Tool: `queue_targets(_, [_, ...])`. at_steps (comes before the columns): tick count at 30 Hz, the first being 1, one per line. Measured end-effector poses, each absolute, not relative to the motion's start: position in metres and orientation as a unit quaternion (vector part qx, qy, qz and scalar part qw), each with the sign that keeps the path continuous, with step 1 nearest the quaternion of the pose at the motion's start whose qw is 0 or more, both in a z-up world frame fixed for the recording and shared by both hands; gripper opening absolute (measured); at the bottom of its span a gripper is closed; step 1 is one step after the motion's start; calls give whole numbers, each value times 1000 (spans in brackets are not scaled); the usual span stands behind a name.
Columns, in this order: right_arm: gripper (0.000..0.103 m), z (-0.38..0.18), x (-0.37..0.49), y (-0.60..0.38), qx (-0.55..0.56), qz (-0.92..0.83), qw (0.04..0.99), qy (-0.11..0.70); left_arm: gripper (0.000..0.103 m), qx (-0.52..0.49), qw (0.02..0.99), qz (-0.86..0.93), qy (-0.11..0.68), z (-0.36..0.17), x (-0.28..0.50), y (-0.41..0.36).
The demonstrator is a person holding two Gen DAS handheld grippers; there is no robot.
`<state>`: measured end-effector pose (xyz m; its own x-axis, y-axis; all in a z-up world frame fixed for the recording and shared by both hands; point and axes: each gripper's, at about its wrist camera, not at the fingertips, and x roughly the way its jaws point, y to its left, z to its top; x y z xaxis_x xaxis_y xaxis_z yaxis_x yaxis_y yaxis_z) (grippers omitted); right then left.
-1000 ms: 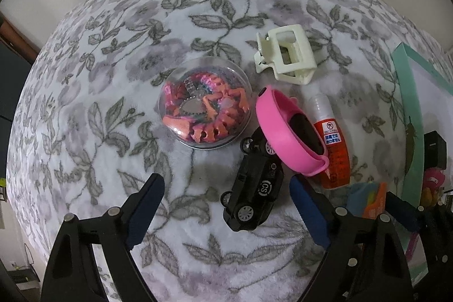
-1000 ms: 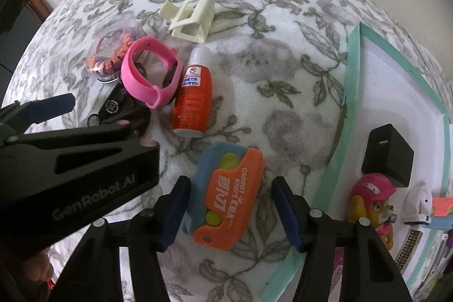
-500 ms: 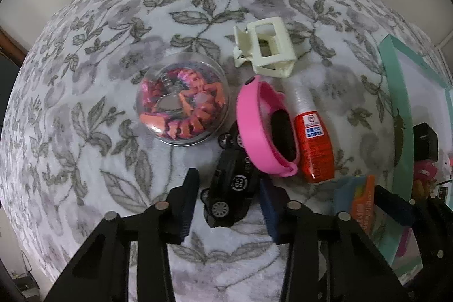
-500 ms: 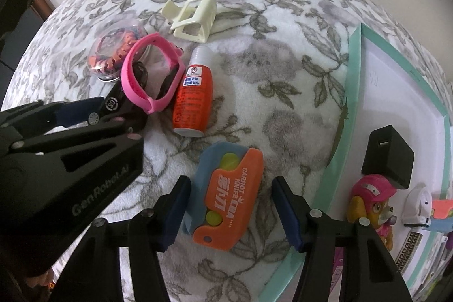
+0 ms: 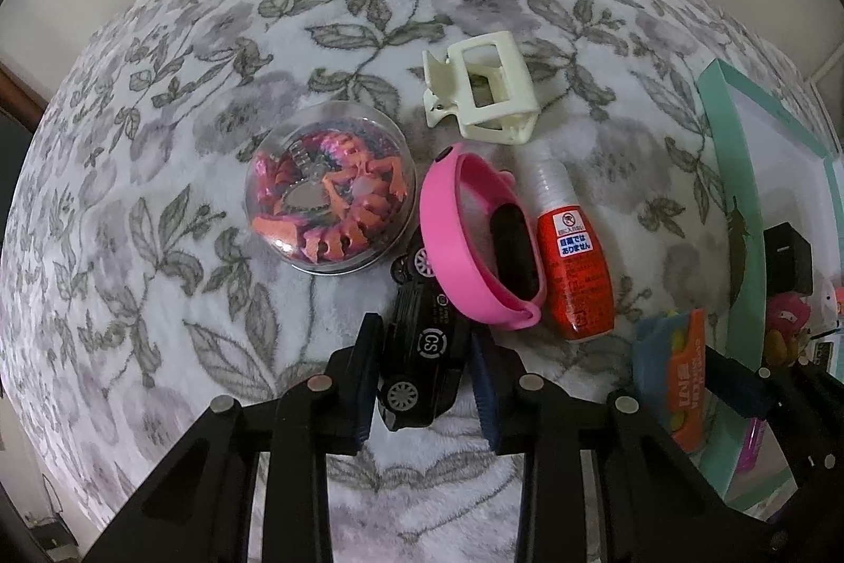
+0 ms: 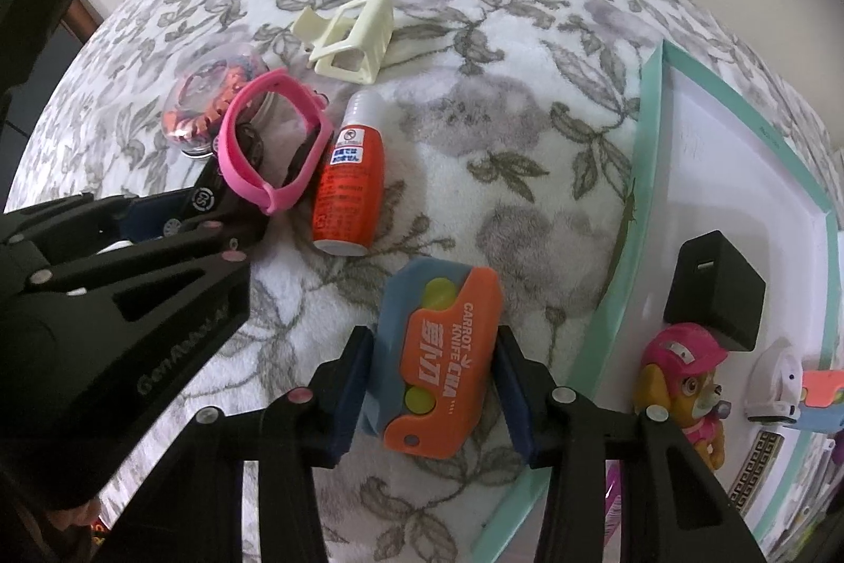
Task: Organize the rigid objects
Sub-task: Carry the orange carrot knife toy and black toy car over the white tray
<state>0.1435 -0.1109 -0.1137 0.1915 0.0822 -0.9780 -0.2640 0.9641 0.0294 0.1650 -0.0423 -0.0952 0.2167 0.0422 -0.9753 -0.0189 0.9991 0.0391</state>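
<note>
My left gripper (image 5: 424, 375) is shut on a black toy car (image 5: 424, 360) that lies on the floral blanket; the car also shows in the right wrist view (image 6: 203, 201). A pink wristband (image 5: 477, 246) leans on the car's far end. My right gripper (image 6: 430, 383) is shut on an orange and blue carrot knife toy (image 6: 440, 352), which also shows in the left wrist view (image 5: 672, 362). A red bottle (image 5: 575, 270), a cream hair claw (image 5: 482, 93) and a clear round case of hair ties (image 5: 327, 209) lie beyond.
A teal-rimmed white tray (image 6: 646, 172) lies to the right, holding a black charger cube (image 6: 712, 291), a pup figure (image 6: 683, 375) and other small items. The floral blanket (image 6: 501, 35) covers the surface; a pale wall lies behind.
My left gripper moved forward over the black toy car and closed its fingers onto the car's sides. My right gripper's fingers narrowed onto the carrot knife toy.
</note>
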Motion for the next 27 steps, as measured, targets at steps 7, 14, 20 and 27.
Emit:
queue_targets(7, [48, -111, 145, -114, -65, 112, 771, 623, 31, -6, 782, 21, 623, -87, 167, -31])
queue_targets(14, [48, -105, 146, -119, -59, 112, 773, 622, 30, -10, 780, 20, 625, -82, 166, -28])
queue_targets(20, [48, -97, 148, -127, -52, 113, 775, 619, 29, -21, 783, 22, 622, -76, 165, -26])
queue_targets(27, [48, -88, 151, -138, -46, 112, 777, 618, 29, -30, 790, 22, 612, -59, 165, -19])
